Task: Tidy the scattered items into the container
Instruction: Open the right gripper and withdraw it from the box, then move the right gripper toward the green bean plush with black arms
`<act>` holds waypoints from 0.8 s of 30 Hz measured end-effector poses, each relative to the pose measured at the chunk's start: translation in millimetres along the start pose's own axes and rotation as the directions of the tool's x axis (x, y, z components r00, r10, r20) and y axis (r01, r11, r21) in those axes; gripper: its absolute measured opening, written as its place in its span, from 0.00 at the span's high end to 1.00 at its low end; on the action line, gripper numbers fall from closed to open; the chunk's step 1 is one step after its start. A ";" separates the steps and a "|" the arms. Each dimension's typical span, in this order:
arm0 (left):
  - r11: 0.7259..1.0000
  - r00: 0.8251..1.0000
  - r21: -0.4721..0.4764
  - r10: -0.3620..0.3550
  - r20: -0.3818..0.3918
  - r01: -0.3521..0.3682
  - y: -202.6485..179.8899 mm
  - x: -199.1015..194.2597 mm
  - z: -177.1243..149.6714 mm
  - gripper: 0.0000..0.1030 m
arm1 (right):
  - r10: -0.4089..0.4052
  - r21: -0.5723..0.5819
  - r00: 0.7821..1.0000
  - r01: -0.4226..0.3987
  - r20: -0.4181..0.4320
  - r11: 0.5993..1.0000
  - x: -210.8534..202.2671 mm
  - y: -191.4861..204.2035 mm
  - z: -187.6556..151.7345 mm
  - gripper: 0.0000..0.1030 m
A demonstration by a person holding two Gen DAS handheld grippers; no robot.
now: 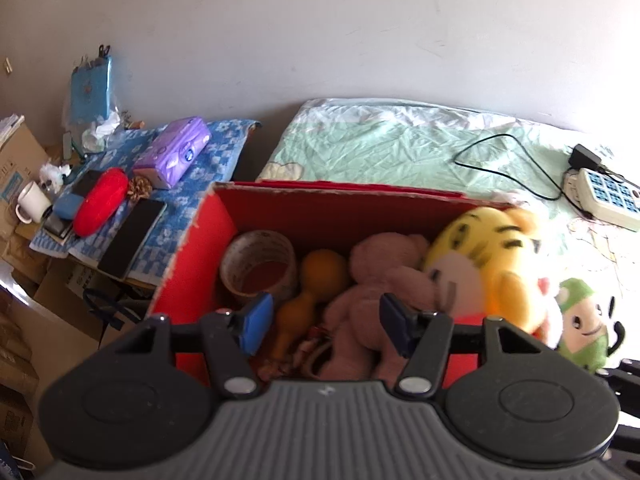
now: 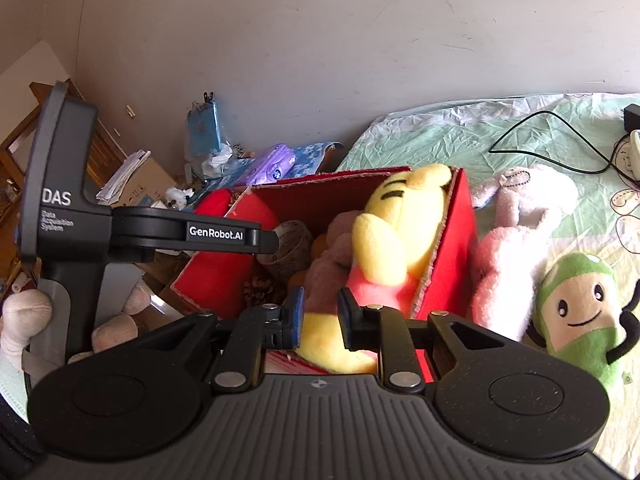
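A red cardboard box point(image 1: 192, 240) point(image 2: 452, 264) stands on the bed. Inside lie a tape roll point(image 1: 258, 266), an orange gourd toy point(image 1: 316, 284) and a brown plush point(image 1: 384, 276). A yellow tiger plush point(image 1: 492, 264) point(image 2: 392, 240) hangs over the box's right wall. My left gripper point(image 1: 326, 324) is open and empty above the box. My right gripper point(image 2: 320, 320) is narrowly open around the tiger plush's lower part. A pink plush point(image 2: 516, 248) and a green plush point(image 2: 576, 312) point(image 1: 580, 320) lie on the bed right of the box.
A side table point(image 1: 224, 148) left of the box holds a purple tissue pack point(image 1: 172, 152), a red case point(image 1: 102, 200) and a phone point(image 1: 132, 236). A power strip point(image 1: 600, 196) and black cable point(image 1: 500, 160) lie on the bed point(image 1: 380, 140). Cardboard boxes stand at far left.
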State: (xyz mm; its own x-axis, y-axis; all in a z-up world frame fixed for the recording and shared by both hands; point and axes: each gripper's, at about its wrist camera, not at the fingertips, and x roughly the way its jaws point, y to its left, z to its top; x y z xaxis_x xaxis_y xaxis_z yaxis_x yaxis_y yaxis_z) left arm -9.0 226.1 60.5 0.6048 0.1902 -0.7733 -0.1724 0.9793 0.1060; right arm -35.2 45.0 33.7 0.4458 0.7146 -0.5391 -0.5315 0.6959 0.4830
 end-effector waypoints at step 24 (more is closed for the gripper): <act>0.932 0.944 0.154 -0.330 -0.013 0.328 -145.7 -37.0 -47.1 0.45 | -0.140 0.193 0.990 0.136 0.007 0.972 -81.5 -122.2 -49.3 0.79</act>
State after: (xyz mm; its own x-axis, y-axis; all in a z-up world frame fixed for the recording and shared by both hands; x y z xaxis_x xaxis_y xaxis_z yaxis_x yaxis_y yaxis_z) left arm -42.9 73.1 44.2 0.6178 -0.1444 -0.7729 0.1571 0.9858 -0.0586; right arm -42.1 -101.7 -15.4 0.5208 0.6104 -0.5968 -0.3163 0.7873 0.5292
